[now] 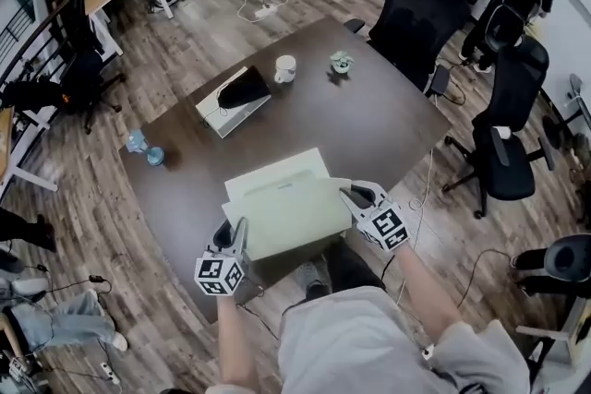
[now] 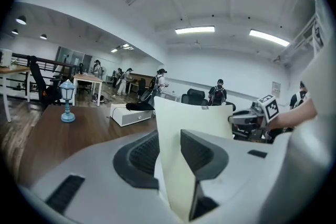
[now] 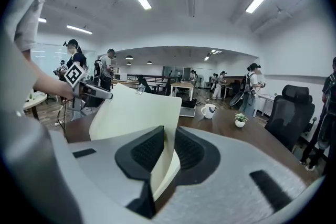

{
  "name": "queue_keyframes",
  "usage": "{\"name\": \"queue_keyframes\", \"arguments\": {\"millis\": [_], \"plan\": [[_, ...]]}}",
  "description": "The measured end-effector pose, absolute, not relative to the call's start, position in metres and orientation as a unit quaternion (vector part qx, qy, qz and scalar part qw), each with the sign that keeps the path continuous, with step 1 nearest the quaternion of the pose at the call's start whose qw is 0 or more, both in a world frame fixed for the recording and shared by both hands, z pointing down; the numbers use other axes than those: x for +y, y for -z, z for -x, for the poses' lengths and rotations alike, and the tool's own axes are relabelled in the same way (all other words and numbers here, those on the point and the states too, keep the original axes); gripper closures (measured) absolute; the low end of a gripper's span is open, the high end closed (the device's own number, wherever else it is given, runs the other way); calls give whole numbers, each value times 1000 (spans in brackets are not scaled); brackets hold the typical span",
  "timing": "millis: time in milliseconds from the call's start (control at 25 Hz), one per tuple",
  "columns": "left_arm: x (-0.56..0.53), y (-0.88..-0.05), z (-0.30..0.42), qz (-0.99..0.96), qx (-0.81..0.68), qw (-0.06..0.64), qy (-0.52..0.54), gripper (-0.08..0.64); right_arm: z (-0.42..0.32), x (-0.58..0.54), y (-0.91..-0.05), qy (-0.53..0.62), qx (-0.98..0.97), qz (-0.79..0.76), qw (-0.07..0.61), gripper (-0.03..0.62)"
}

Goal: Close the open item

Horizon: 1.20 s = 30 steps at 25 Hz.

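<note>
Folder (image 1: 286, 209) (pale cream) was seen lying open at the near edge of the brown table (image 1: 379, 129), its cover raised off the lower leaf. The cover's left edge was pinched between the pads of the left gripper (image 1: 236, 232); the right edge was clamped by the right gripper (image 1: 350, 196). Farther back, a white box (image 1: 224, 113), a mug (image 1: 285, 67) and a small potted plant (image 1: 341, 62) were noted.

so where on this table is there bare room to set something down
biggest bare patch: the right side of the table, between the pale folder, the small plant and the right edge. a narrower strip lies between the white box and the folder. crowded: the far end with box, mug and plant, and the left corner by the blue lamp.
</note>
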<state>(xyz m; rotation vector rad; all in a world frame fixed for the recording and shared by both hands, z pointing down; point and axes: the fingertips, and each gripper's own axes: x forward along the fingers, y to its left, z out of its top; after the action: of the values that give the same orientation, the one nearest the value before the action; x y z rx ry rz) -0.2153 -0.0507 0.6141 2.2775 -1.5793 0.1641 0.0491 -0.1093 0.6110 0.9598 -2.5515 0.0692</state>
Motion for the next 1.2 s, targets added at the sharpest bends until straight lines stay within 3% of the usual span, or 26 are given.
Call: {"name": "queue_keyframes", "arguments": {"millis": [1200], "plan": [[-120, -686, 248, -721, -630, 256, -129, 440, -4, -207, -693, -103, -905, -312, 269, 517]]}}
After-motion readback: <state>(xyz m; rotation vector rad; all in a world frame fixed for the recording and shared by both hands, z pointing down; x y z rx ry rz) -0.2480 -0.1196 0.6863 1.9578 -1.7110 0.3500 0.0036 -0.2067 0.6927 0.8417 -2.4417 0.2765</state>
